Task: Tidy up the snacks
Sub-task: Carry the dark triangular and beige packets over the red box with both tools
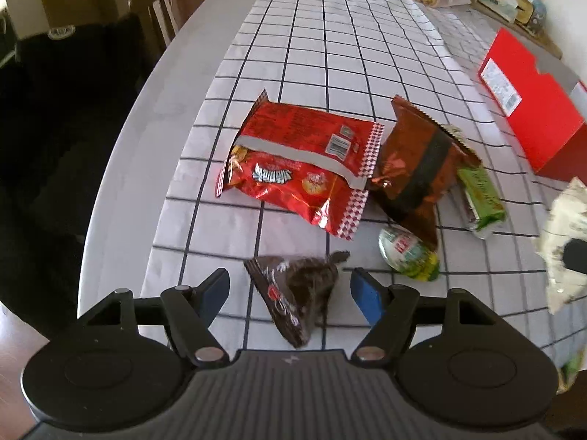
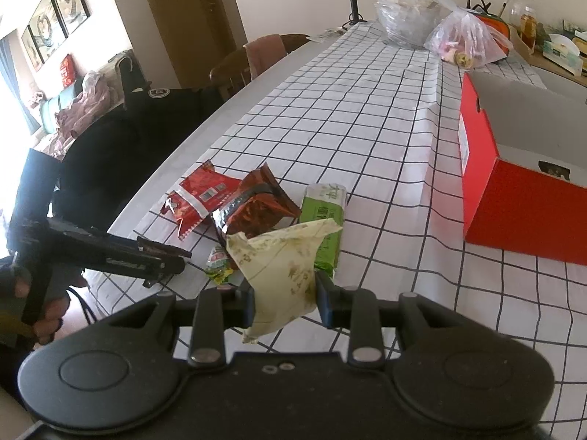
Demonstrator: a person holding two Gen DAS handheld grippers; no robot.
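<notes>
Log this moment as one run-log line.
left gripper: open, straddling dark packet | right gripper: shut on pale snack bag, lifted | red box: open | other snacks on table

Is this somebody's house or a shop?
Most likely a home, in a dining or living room. A table with a checked cloth has wooden chairs beside it, framed pictures hang on the wall, and a sofa piled with clothes sits by the window.
</notes>
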